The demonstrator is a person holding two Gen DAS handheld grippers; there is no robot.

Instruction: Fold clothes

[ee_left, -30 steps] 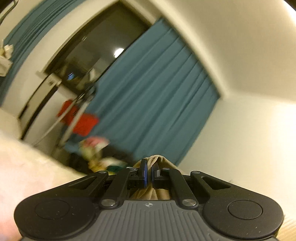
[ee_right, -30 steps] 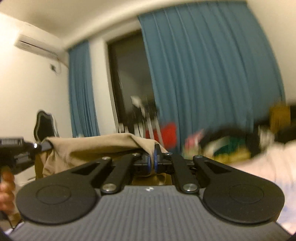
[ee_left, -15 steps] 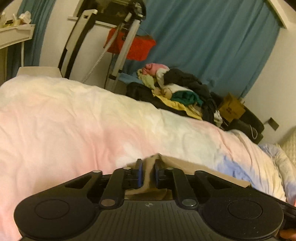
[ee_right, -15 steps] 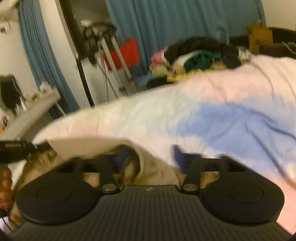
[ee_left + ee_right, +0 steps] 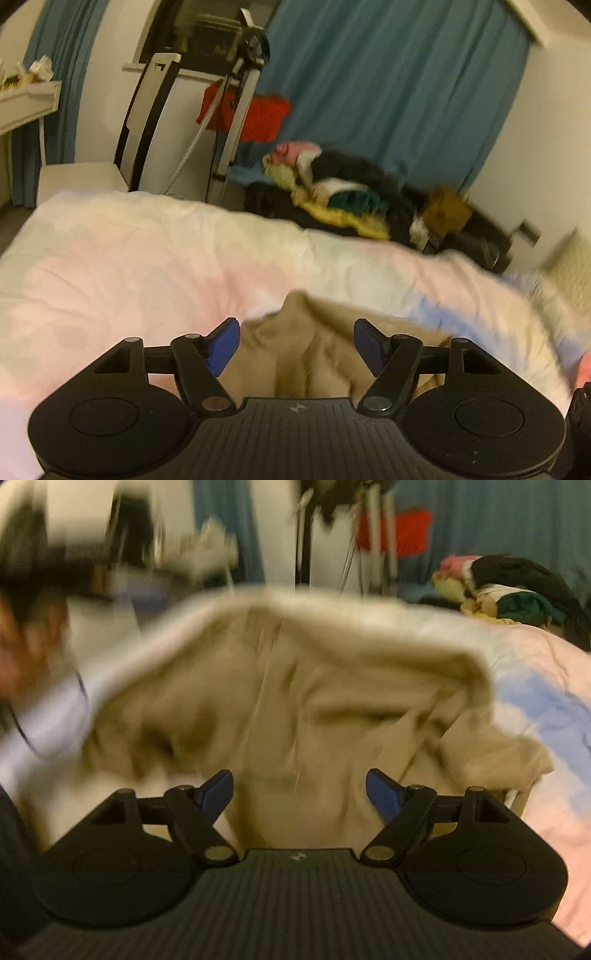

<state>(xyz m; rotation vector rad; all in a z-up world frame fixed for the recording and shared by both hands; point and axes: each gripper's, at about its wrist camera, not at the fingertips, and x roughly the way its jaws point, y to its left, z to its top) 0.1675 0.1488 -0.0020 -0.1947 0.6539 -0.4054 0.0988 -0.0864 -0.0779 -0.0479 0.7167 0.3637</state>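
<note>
2 claws hang over the bed (image 5: 122, 258), the left claw (image 5: 295, 345) and right claw (image 5: 299, 792) both spread wide and empty, so the tan garment (image 5: 295, 686) lies crumpled on the bedcover, probably for flattening.

Left tongs (image 5: 295, 345) spread wide over tan garment (image 5: 317, 354) on quilt (image 5: 147, 266)

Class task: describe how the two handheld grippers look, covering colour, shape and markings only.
The left gripper and right gripper match: black ribbed body, two round black discs, black linkage arms with silver rivets, blue pads on the fingertips, and a small round mark at the centre.
</note>
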